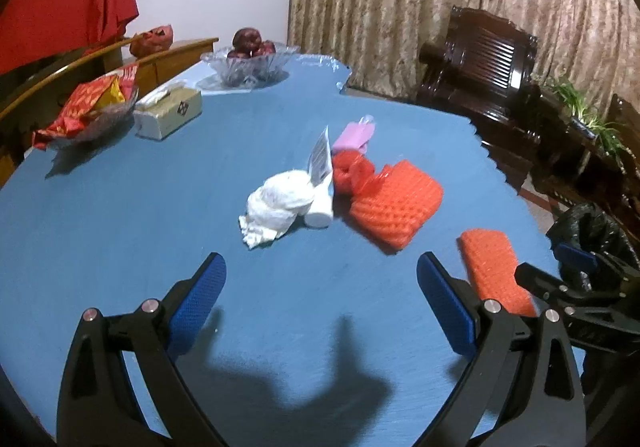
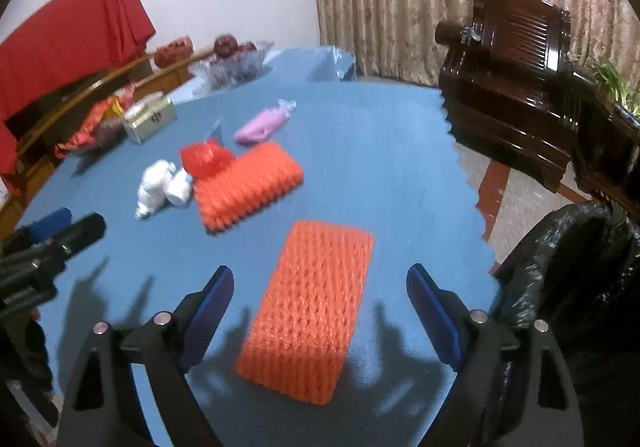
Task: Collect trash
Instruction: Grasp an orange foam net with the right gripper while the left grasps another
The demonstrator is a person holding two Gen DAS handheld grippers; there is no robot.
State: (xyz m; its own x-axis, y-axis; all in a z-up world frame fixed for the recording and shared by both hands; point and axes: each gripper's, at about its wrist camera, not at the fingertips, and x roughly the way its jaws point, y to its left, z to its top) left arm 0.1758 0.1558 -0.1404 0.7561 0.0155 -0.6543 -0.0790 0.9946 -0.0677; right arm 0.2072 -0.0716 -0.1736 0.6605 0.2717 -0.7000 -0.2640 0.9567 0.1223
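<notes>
Trash lies on the blue table (image 1: 120,207): a crumpled white tissue (image 1: 276,203), a white tube (image 1: 322,187), a red plastic wrapper (image 1: 352,169), a pink wrapper (image 1: 354,135) and two orange foam nets. My left gripper (image 1: 320,291) is open and empty, short of the tissue. My right gripper (image 2: 320,303) is open, its fingers either side of the near orange net (image 2: 316,307), above it. The far orange net (image 2: 248,183) lies beyond. The near net also shows in the left wrist view (image 1: 496,267).
A black trash bag (image 2: 568,279) stands off the table's right edge. A tissue box (image 1: 168,113), a snack bowl (image 1: 92,111) and a glass fruit bowl (image 1: 250,61) sit at the far left. A dark wooden chair (image 2: 516,79) stands at the right.
</notes>
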